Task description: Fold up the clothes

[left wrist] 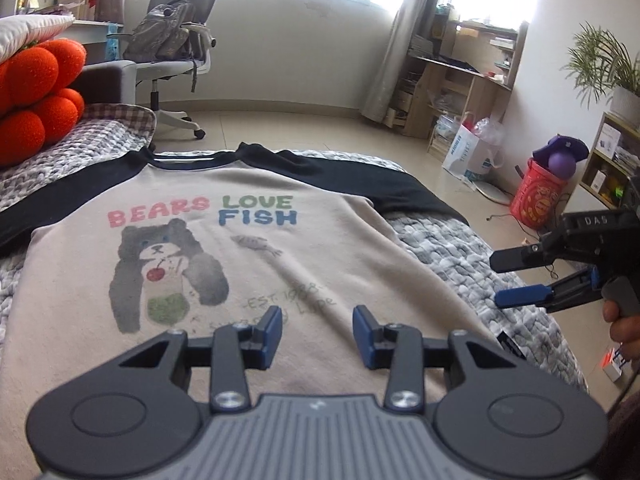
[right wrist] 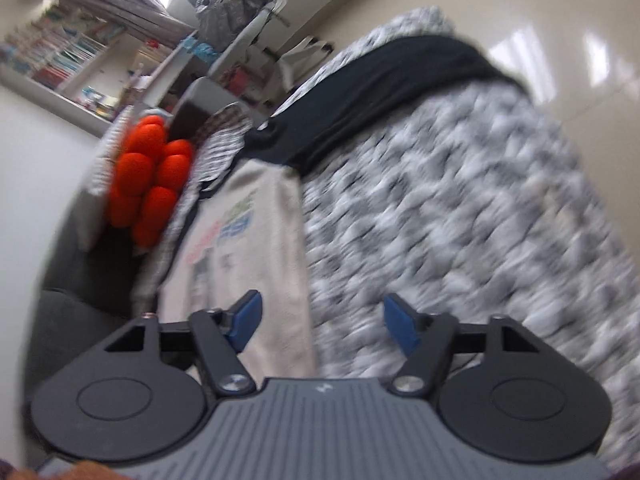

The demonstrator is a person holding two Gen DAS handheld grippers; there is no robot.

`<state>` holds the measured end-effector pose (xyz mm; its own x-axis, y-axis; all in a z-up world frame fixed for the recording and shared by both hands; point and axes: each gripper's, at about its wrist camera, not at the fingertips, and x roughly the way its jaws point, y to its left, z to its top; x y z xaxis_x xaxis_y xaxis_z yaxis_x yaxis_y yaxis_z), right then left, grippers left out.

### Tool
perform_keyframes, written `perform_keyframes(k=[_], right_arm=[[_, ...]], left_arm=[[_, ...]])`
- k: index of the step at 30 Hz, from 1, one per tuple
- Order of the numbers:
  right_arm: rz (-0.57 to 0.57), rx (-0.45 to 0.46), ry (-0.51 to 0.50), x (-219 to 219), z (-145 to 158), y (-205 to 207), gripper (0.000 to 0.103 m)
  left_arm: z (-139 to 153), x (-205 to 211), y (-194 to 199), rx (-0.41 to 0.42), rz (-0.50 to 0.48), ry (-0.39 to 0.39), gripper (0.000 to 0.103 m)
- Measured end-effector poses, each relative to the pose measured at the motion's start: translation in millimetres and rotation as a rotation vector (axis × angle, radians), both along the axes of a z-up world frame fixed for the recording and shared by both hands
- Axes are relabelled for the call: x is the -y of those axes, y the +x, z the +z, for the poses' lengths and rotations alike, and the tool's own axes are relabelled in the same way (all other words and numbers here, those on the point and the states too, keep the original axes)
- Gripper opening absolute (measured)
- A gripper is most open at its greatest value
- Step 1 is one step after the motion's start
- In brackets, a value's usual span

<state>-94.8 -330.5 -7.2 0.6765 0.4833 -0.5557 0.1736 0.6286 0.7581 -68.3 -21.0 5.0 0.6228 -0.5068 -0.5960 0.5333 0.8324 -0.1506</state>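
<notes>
A beige sweatshirt point(left wrist: 248, 264) with black sleeves and a "BEARS LOVE FISH" bear print lies flat, front up, on a grey knitted blanket point(left wrist: 448, 256). My left gripper point(left wrist: 317, 334) hovers open over the shirt's lower hem, nothing between its blue pads. My right gripper point(left wrist: 502, 280) shows at the right edge of the left wrist view, open, above the blanket beside the shirt's right side. In the blurred right wrist view the right gripper point(right wrist: 320, 326) is open over the shirt's side edge point(right wrist: 276, 272), with the black sleeve point(right wrist: 380, 92) stretched out beyond.
Orange plush balls point(left wrist: 36, 92) and a pillow sit at the bed's left. Beyond the bed are an office chair point(left wrist: 176, 48) with a backpack, wooden shelves point(left wrist: 460, 76), a red bag point(left wrist: 540, 196), a white bag point(left wrist: 468, 152) and a potted plant point(left wrist: 608, 68) on the tiled floor.
</notes>
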Motion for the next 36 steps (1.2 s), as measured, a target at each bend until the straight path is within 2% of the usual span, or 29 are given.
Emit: perform_keyframes(k=[1, 3, 6, 11, 14, 16, 18, 22, 25, 31, 33, 35, 36], right_arm=[[0.005, -0.006, 0.021, 0, -2, -1, 0.053], [0.001, -0.015, 0.022, -1, -3, -2, 0.047], [-0.027, -0.005, 0.02, 0, -1, 2, 0.042], [-0.032, 0.012, 0.012, -14, 0, 28, 0.04], [-0.021, -0.009, -0.033, -27, -6, 51, 0.032], [-0.027, -0.01, -0.061, -33, -8, 63, 0.019], [-0.041, -0.006, -0.075, -35, -10, 70, 0.018], [-0.067, -0.003, -0.099, -35, -13, 76, 0.005], [-0.084, 0.01, -0.146, -38, -8, 74, 0.005], [-0.158, 0.061, -0.311, -34, 4, 67, 0.004], [-0.148, 0.036, -0.311, -32, -4, 69, 0.004], [-0.13, 0.053, -0.311, -34, -5, 68, 0.006], [-0.119, 0.06, -0.302, -35, -6, 67, 0.014]], left_arm=[[-1, 1, 0, -0.004, -0.005, 0.005, 0.039], [-5, 4, 1, -0.016, -0.011, 0.012, 0.039], [-8, 9, 1, -0.03, -0.026, 0.017, 0.038], [-14, 17, -3, -0.017, -0.041, 0.058, 0.038], [-17, 19, -5, 0.003, -0.042, 0.09, 0.038], [-19, 19, -6, 0.014, -0.043, 0.111, 0.038], [-21, 19, -7, 0.012, -0.043, 0.128, 0.038], [-26, 18, -6, 0.003, -0.047, 0.16, 0.038], [-25, 17, -7, 0.004, -0.057, 0.185, 0.039], [-23, 14, -2, -0.035, -0.074, 0.246, 0.039], [-23, 11, -3, -0.041, -0.077, 0.249, 0.039], [-23, 9, -4, -0.039, -0.081, 0.246, 0.039], [-22, 8, -4, -0.035, -0.083, 0.24, 0.039]])
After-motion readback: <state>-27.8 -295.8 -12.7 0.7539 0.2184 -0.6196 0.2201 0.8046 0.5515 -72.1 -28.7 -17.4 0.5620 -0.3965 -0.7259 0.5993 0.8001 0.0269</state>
